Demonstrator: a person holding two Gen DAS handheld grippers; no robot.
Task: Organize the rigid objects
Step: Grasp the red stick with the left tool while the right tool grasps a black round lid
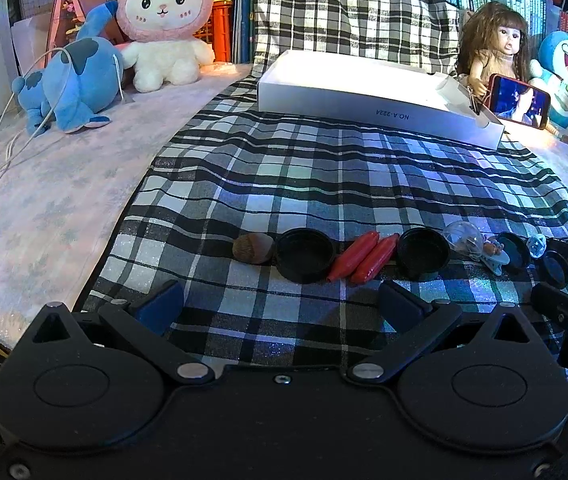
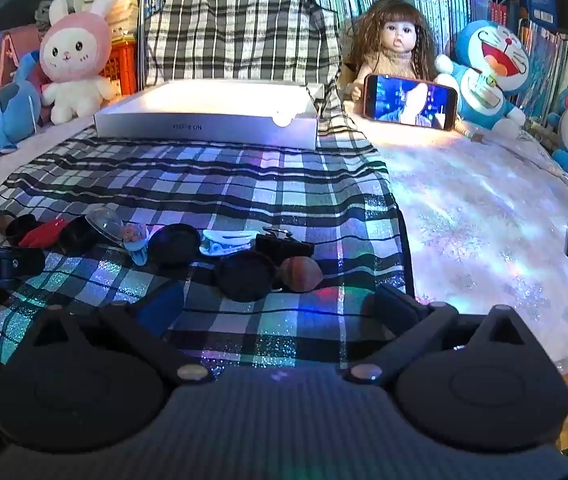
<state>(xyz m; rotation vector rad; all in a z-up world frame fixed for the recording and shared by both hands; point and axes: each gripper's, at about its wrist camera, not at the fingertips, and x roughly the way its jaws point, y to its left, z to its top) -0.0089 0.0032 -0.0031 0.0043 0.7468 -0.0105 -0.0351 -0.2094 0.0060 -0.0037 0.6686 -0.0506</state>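
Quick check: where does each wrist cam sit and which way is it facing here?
Left wrist: on the left gripper, angled down over the row's left end, the red pieces; own open fingers show, plus the other gripper at the right edge.
Right wrist: on the right gripper, over the row's right end, the brown nut; own open fingers show.
Shared: plaid cloth, white box, doll, phone.

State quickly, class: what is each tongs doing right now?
Left tongs: open, holding nothing.
Right tongs: open, holding nothing.
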